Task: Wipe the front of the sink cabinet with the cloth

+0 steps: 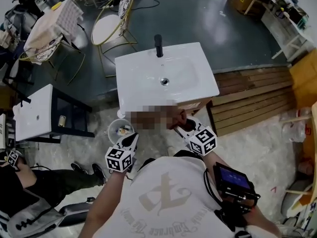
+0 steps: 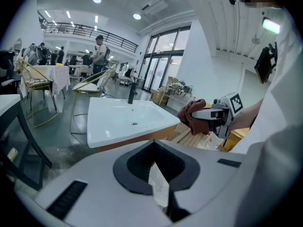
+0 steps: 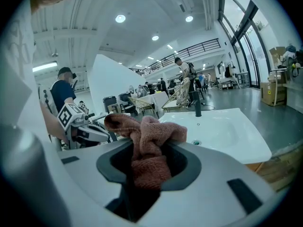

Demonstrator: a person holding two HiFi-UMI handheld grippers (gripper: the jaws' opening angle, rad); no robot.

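Cloth [image 3: 149,145], a reddish-brown towel, sits bunched in the right gripper [image 1: 185,129]. The jaws are clamped on its middle, so a loose wad sticks out past the tips. That wad is probably meant as the rubbing pad, keeping hard plastic off the cabinet. In the head view this gripper is at centre frame, just below the near edge of the white sink [image 1: 148,78]. It points toward the strip of wood-coloured cabinet front [image 1: 195,104] showing under the rim, but I cannot tell whether the cloth touches the panel yet.

The left gripper [image 1: 130,144] is lower left of centre in the head view, beside a small round bin [image 1: 119,130], and carries nothing. Its own view shows the jaws drawn almost together with only a thin pale sliver between them. It seems to be held back simply to stay out of the wiping hand's way. That view also shows the cabinet's front [image 2: 137,143] as an orange-brown band under the basin at mid-frame, with the cloth at right of centre, level with the rim.

A black tap [image 1: 158,45] stands at the far edge of the basin. Wiping looks about to begin, since the cloth needs to drop below the overhanging rim before it can press flat on the panel.
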